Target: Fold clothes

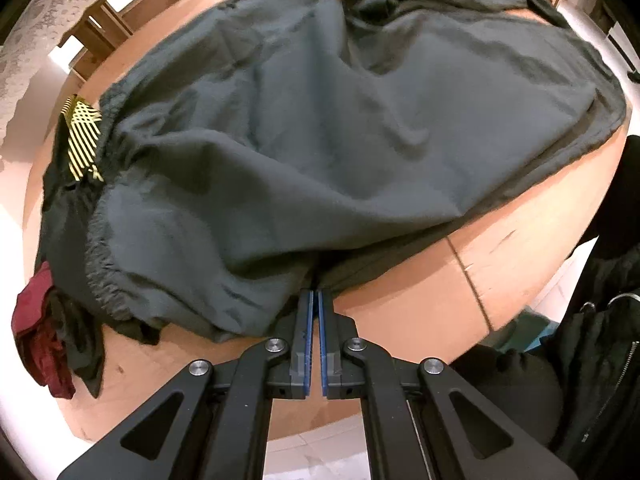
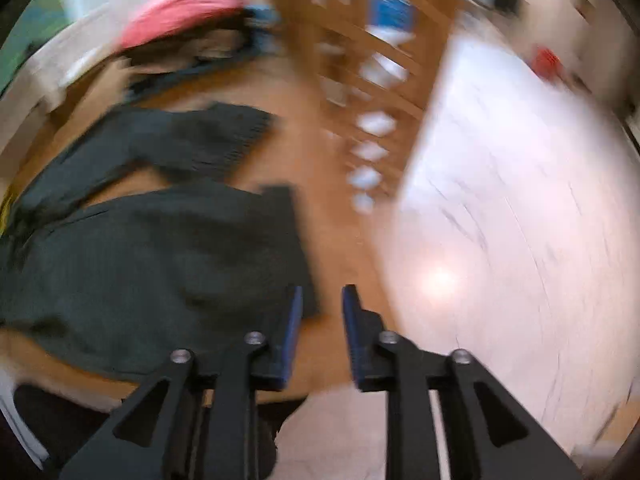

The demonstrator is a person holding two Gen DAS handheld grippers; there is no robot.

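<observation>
A dark grey garment lies spread and rumpled over most of the round wooden table. My left gripper points down at its near edge and is shut on a pinch of that edge, so the cloth rises to the fingertips. The right wrist view is blurred. In it the same dark garment covers the left of the table. My right gripper hangs over the garment's right edge and bare wood, open, with nothing between its blue pads.
At the table's left edge lie a black garment with a yellow striped print and a maroon one. A person's dark zipped jacket is at the right. Wooden furniture stands behind. A pink cloth and a wooden rack lie beyond.
</observation>
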